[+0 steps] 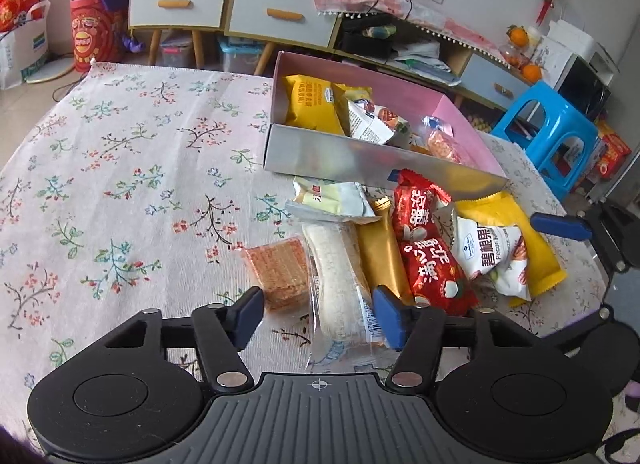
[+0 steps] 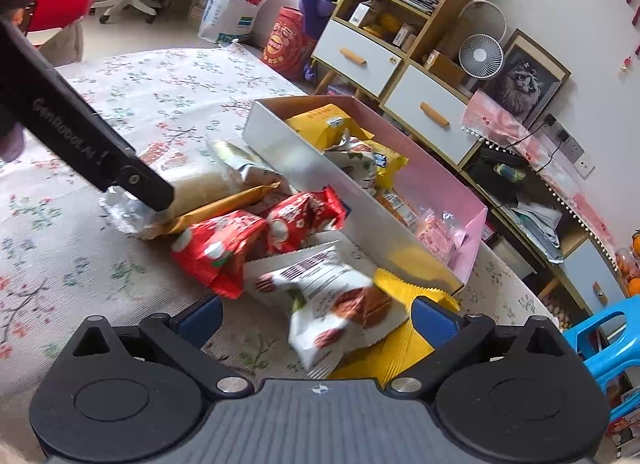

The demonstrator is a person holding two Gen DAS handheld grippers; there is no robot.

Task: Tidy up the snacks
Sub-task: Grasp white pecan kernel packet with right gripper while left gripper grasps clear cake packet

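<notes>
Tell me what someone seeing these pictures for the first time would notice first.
Probably the heap of bright snack packets on the floral tablecloth, above all the two red packets lying just in front of the box. Next, the pink-lined box behind them, already holding yellow and white packets. Then the left gripper, its fingers spread to either side of a long clear-wrapped cake, and the right gripper open over a white nut packet.

Light: soft, even daylight, bright in both views.
Shadows: faint ones under the left gripper's fingers [image 1: 250, 314] on the counter [image 1: 120, 168].
Glare: a pale sheen on the box wall [image 1: 360, 160] ahead of the fingers.
Blur: snack packets [image 2: 332, 300] between the right gripper's fingers [image 2: 434, 318] are smeared.
Distortion: fisheye bending, dark corners.
</notes>
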